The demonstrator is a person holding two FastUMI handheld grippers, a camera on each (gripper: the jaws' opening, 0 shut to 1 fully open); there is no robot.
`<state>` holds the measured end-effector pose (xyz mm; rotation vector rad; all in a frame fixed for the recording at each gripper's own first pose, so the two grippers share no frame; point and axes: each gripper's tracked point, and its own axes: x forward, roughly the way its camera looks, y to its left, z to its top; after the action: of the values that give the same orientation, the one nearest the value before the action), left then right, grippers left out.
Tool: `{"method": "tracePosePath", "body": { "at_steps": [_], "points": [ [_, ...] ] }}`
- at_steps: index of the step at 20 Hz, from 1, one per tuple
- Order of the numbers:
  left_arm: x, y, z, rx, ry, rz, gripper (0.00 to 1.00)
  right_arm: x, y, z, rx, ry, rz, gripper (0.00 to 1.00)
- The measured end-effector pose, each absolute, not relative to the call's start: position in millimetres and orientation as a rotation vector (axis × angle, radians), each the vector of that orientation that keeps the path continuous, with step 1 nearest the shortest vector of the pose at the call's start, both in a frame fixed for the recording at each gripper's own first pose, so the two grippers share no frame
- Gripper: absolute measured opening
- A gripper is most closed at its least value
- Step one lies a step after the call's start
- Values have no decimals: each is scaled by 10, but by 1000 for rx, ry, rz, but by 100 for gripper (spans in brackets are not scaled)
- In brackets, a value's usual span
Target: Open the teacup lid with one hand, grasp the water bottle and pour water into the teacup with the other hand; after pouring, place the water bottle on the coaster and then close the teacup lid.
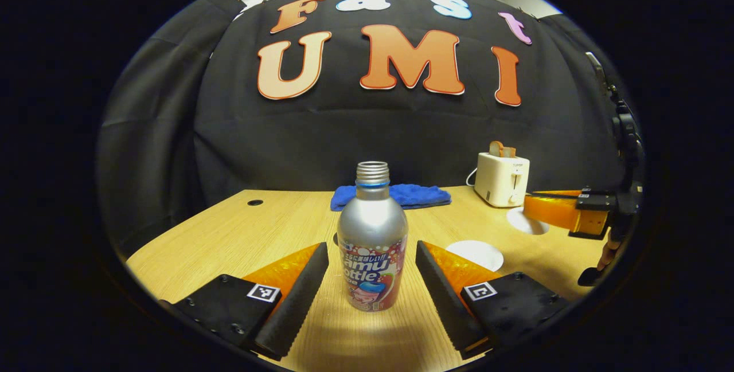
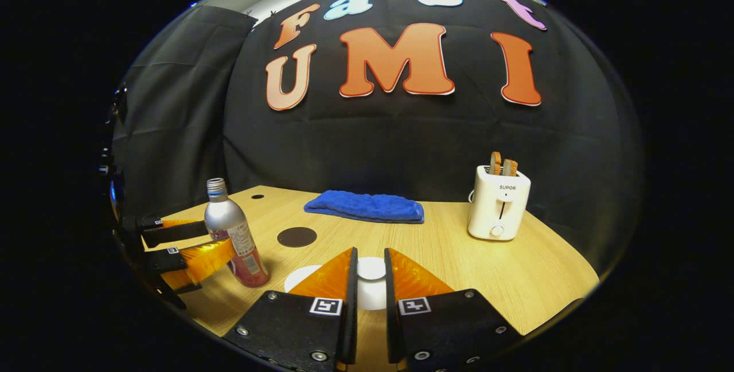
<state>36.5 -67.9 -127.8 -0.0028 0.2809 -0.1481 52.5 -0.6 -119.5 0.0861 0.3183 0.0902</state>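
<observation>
A silver water bottle [image 1: 373, 217] with a red label and no cap stands upright on the wooden table [image 1: 241, 234]. My left gripper [image 1: 371, 246] is open, one finger on each side of the bottle with a gap to both. From the right gripper view the bottle [image 2: 232, 234] sits far left, with the left gripper [image 2: 219, 234] around it. My right gripper [image 2: 370, 251] is shut on the knob of the white teacup lid [image 2: 371, 269]. A white round rim, which looks like the teacup [image 2: 298, 277], lies just left of its fingers. The dark coaster [image 2: 296, 237] lies behind that.
A folded blue cloth [image 2: 367, 206] lies at the back of the table. At the back right stands a white toaster [image 2: 498, 203] with toast in it. Black cloth walls close the table at back and sides. In the left gripper view the right gripper [image 1: 530, 208] hovers at far right.
</observation>
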Motion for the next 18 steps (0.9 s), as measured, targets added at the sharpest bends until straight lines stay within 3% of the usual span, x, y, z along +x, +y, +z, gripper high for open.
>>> {"method": "tracePosePath", "body": {
  "at_steps": [2,3,4,10,11,12,13,14,18],
  "points": [
    [402,-679,-1358,-2,303,-150,100,492,-83,-1191,90,317,78,21],
    [420,-681,-1426,3,319,-148,95,480,-106,-1187,92,315,74,21],
    [437,-667,-1497,13,343,-138,100,468,-127,-1188,101,316,75,21],
    [469,-723,-1741,-9,407,-159,100,394,-239,-1166,119,305,67,21],
    [509,-710,-1783,-11,414,-150,99,387,-260,-1159,120,304,64,22],
    [498,-697,-1748,-6,409,-148,88,370,-286,-1166,118,302,59,21],
    [506,-692,-1751,3,408,-145,88,355,-314,-1155,116,300,55,21],
    [516,-663,-1753,18,408,-137,82,336,-323,-1160,116,299,55,21],
    [554,-636,-1622,129,361,-133,83,310,-383,-1148,115,286,48,21]
  ]
}}
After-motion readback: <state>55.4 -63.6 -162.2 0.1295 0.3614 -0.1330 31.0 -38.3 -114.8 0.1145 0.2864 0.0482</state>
